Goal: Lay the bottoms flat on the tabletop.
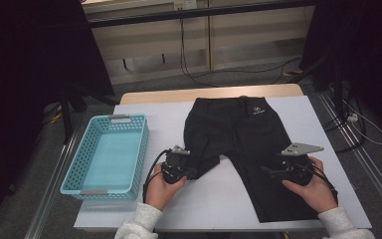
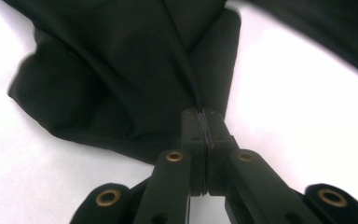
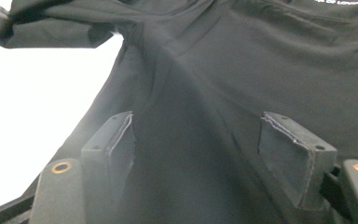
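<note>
A pair of black stretch-fabric shorts (image 1: 243, 144) lies flat on the white table surface (image 1: 298, 107), waistband toward the far edge, with a small white logo (image 1: 255, 111) near the waistband. The garment occupies the centre and right of the surface. One leg is bunched and drawn short; the other leg extends toward the near edge.

The left gripper (image 1: 180, 167) sits at the hem of the shortened leg. In the left gripper view, its jaws are pressed fully together, with a fold of the black fabric (image 2: 121, 84) pinched between the pads at the tip (image 2: 205, 122).

The right gripper (image 1: 278, 169) rests over the extended leg. In the right gripper view, its jaws stand wide apart, with the fabric (image 3: 205, 116) lying flat between and below the two pads (image 3: 116, 140); nothing is clamped.

A light blue perforated plastic basket (image 1: 87, 149) stands on the left part of the surface, just beside the left gripper and apart from the shorts.
</note>
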`<action>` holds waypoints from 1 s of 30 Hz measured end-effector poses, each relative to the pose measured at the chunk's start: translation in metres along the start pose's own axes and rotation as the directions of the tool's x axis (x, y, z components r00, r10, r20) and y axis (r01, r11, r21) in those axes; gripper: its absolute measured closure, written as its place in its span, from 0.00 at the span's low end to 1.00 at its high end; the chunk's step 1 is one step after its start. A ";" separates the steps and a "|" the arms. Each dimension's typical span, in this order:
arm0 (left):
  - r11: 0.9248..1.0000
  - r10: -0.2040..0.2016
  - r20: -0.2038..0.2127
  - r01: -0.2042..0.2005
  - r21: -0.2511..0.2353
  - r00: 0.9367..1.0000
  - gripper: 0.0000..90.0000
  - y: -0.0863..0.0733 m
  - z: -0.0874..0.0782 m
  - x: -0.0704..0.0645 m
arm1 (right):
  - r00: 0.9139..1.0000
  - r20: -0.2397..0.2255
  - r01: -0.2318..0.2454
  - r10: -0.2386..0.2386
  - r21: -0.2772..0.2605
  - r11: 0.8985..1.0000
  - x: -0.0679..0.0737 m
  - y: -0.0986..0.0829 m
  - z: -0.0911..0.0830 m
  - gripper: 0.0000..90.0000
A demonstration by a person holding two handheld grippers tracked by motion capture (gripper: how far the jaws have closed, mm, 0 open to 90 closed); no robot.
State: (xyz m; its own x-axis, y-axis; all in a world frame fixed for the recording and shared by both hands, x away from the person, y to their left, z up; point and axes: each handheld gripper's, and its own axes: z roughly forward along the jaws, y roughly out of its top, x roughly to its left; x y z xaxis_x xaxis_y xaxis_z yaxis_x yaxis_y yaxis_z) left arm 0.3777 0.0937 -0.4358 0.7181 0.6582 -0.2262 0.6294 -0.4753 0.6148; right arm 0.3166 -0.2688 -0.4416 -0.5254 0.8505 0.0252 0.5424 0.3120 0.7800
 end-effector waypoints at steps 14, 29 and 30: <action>0.982 -0.077 -0.018 0.072 -0.174 0.997 0.99 0.043 -0.057 0.026 | 0.999 -0.028 -0.018 0.017 -0.011 1.000 0.002 -0.001 0.001 0.30; 0.980 -0.151 -0.190 0.121 -0.160 0.970 0.70 0.042 -0.026 0.065 | 0.999 -0.048 -0.012 0.011 -0.011 1.000 0.003 -0.002 0.004 0.29; 0.981 -0.137 -0.223 0.101 -0.167 0.965 0.56 0.039 -0.025 0.063 | 0.999 -0.049 -0.010 0.010 -0.011 1.000 0.003 -0.002 0.004 0.29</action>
State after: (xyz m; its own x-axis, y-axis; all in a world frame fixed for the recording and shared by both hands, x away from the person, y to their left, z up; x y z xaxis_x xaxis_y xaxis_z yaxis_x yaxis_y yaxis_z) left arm 0.4403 0.1314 -0.4073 0.5407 0.8304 -0.1345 0.6399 -0.3022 0.7066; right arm 0.3168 -0.2647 -0.4457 -0.5517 0.8316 0.0635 0.5406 0.2986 0.7865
